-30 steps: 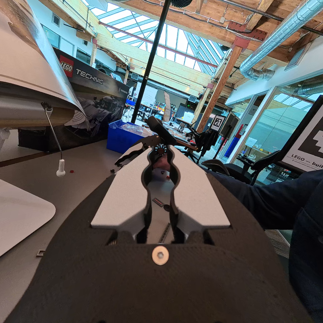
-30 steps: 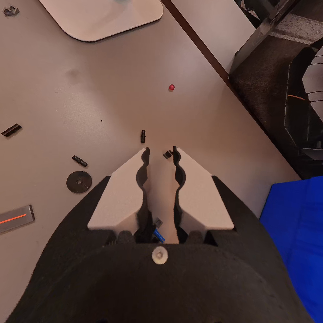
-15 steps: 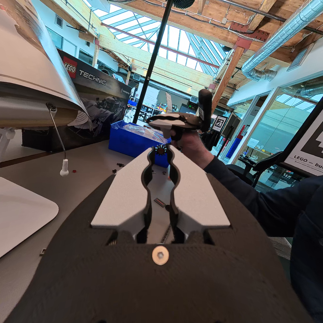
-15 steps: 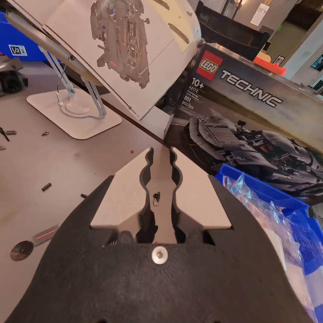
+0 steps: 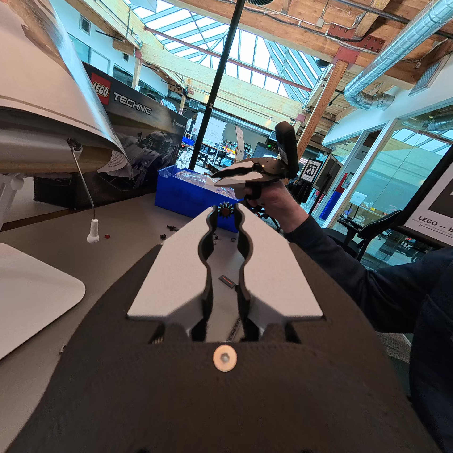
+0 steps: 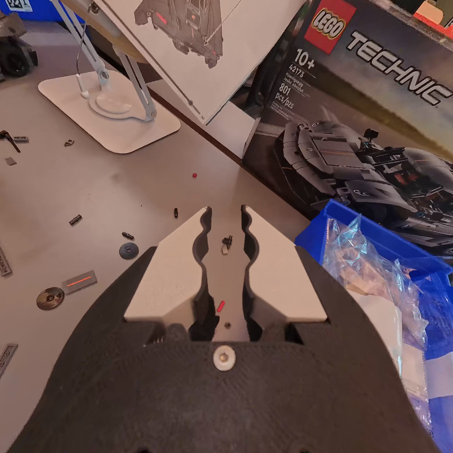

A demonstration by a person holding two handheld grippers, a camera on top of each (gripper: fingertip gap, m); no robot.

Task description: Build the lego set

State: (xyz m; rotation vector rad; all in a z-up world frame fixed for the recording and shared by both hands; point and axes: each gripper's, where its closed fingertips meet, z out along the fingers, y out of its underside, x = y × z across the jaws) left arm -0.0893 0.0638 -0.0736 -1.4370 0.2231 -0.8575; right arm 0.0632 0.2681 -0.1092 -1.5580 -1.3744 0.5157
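Note:
My left gripper [image 5: 225, 212] is shut on a small black gear with a red centre [image 5: 225, 211], held at its fingertips above the table [image 5: 137, 232]. My right gripper [image 6: 226, 208] is open and empty, tilted over the table. A small black pin with a pale piece [image 6: 226, 242] and a red pin [image 6: 220, 306] lie on the table between its fingers. In the left wrist view the right gripper [image 5: 214, 180] hangs in a hand above the blue bin [image 5: 183, 198], just beyond the gear.
The blue bin [image 6: 355, 225] with plastic bags stands right. The set box [image 6: 367, 122] stands behind it. An instruction booklet [image 6: 196, 49] rests on a white stand [image 6: 110, 122]. Black pins [image 6: 128, 235], a dark disc [image 6: 128, 250], a striped grey tile [image 6: 79, 282] and a red stud [image 6: 194, 175] lie scattered. My hands' fingertips stand some 25 cm from each other. The dark disc [image 6: 128, 250] is about 15 cm from my right fingertips.
My right gripper has lifted off the table and tilted up from looking straight down; it now sits higher beside the blue bin. My left gripper has kept the gear almost still.

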